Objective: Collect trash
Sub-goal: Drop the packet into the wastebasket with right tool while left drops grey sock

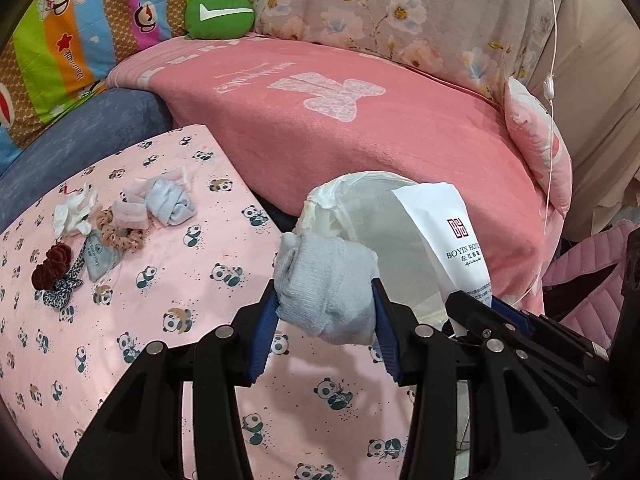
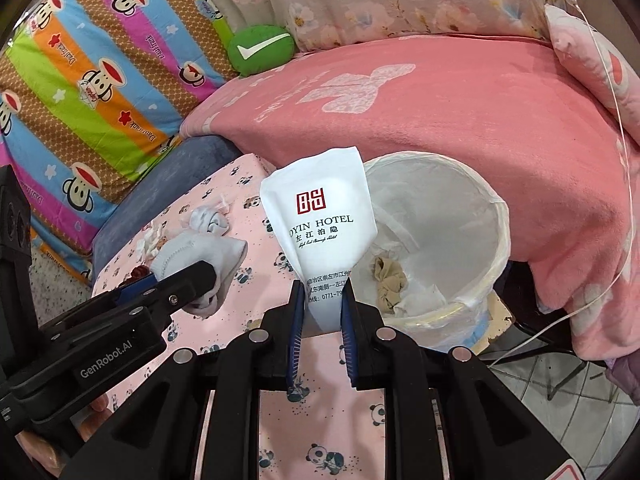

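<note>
My left gripper [image 1: 325, 305] is shut on a balled grey sock [image 1: 326, 284] and holds it above the panda-print sheet, just left of the white-lined trash bin [image 1: 360, 208]. My right gripper [image 2: 322, 300] is shut on a white Boyin Hotel packet [image 2: 320, 224], held upright over the bin's near-left rim [image 2: 500, 216]. The bin holds a beige crumpled rag [image 2: 390, 280] and white tissue. The left gripper and its sock [image 2: 200, 256] show at the left of the right wrist view; the right gripper with the packet [image 1: 452, 236] shows at the right of the left wrist view.
More litter lies on the panda sheet [image 1: 160, 320]: another grey sock [image 1: 170, 202], white tissue [image 1: 74, 212], hair scrunchies [image 1: 120, 232] and a small grey pouch [image 1: 98, 258]. A pink blanket [image 1: 360, 120] covers the bed behind the bin. A thin white cable [image 2: 624, 184] hangs at right.
</note>
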